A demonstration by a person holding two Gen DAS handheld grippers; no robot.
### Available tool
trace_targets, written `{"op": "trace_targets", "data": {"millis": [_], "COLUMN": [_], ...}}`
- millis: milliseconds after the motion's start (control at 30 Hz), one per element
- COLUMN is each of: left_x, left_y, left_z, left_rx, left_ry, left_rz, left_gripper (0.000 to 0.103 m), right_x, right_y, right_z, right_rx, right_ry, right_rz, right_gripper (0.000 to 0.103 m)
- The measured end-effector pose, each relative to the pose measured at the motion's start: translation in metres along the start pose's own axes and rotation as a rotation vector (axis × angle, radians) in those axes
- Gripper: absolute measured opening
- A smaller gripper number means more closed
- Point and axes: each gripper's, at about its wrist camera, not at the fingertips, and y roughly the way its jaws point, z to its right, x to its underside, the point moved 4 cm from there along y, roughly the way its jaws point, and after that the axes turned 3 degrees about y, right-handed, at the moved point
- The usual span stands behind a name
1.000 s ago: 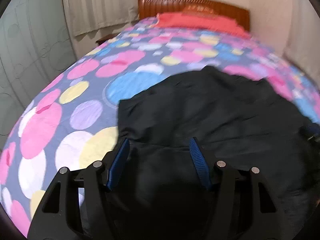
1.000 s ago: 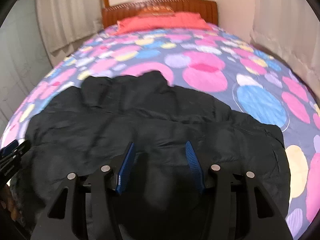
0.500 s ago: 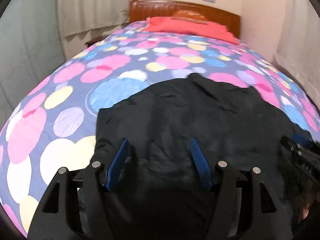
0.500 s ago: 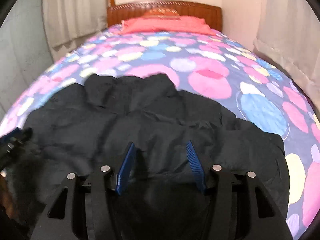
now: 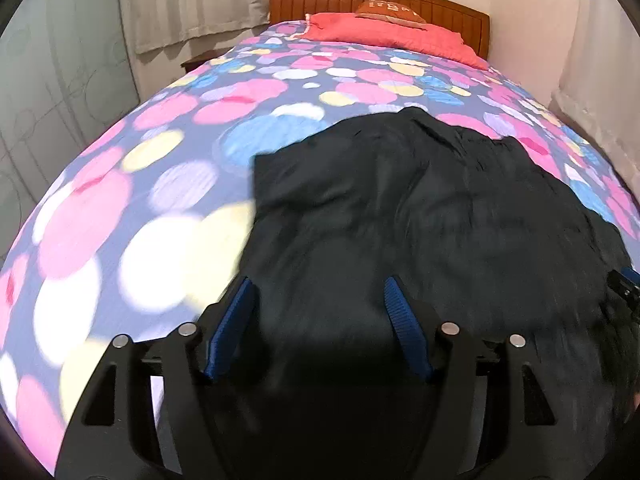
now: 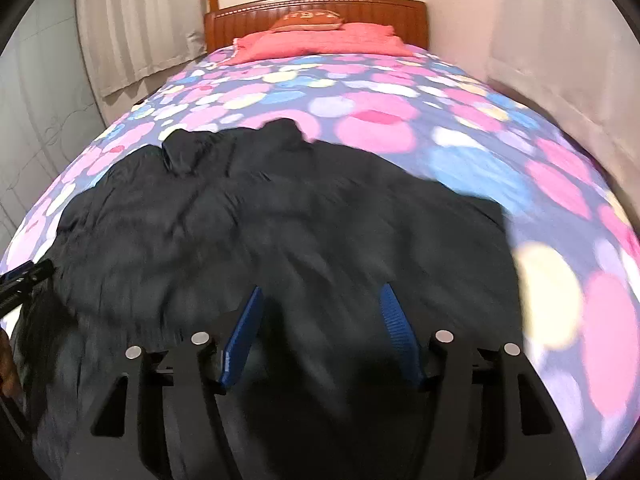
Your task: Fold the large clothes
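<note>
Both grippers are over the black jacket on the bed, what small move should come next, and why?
Probably ease both grippers back clear of the fabric. The left gripper and right gripper have jaws opening, with the black jacket spread on the dotted bedspread below them and nothing pinched between the pads. Once clear, pick fresh edges to grasp for the next fold.

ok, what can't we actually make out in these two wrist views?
- Near hem of the black garment: both views, hidden behind the gripper bodies and cut off by the bottom edge.
- Garment type and sleeves: dark fabric with motion blur, folds unreadable.
- Left gripper and right gripper: jaws opening over cloth; whether the pads still touch it is unclear.
- Pillow print: too small.
- Bed edges: cropped by the fisheye rim.
</note>
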Motion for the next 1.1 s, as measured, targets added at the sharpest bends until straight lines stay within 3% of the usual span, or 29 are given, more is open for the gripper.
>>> {"op": "trace_targets", "data": {"millis": [133,367,567,700,833,900,967,1100], "left_x": [0.049,0.136,0.188,0.213,0.219,0.222,0.224,0.225], "left_y": [-0.042,-0.101,-0.124,-0.125,-0.129,-0.131,-0.133,-0.134], "left_z": [-0.025,-0.062,-0.073,-0.071,-0.066,-0.064,-0.063,-0.065], "left_rx": [0.017,0.023,0.089,0.181,0.189,0.197,0.201,0.196], "left_ry": [-0.034,-0.13,-0.207,-0.285,-0.27,-0.276,-0.28,-0.289], "left_rz": [-0.023,-0.068,-0.118,-0.153,-0.132,-0.128,-0.124,-0.12], "left_gripper": [0.077,0.078,0.082,0.084,0.084,0.082,0.076,0.061], "right_x": [0.046,0.132,0.189,0.206,0.218,0.222,0.226,0.227], "right_y": [-0.046,-0.106,-0.127,-0.128,-0.13,-0.133,-0.136,-0.14], "right_z": [0.042,0.111,0.137,0.138,0.134,0.13,0.128,0.121], "right_rx": [0.058,0.137,0.106,0.045,-0.004,-0.014,-0.035,-0.047], "right_ry": [0.019,0.098,0.175,0.241,0.284,0.281,0.286,0.27], "right_rz": [-0.021,-0.083,-0.133,-0.151,-0.158,-0.153,-0.152,-0.143], "right_gripper": [0.066,0.071,0.072,0.072,0.072,0.069,0.054,0.042]}}
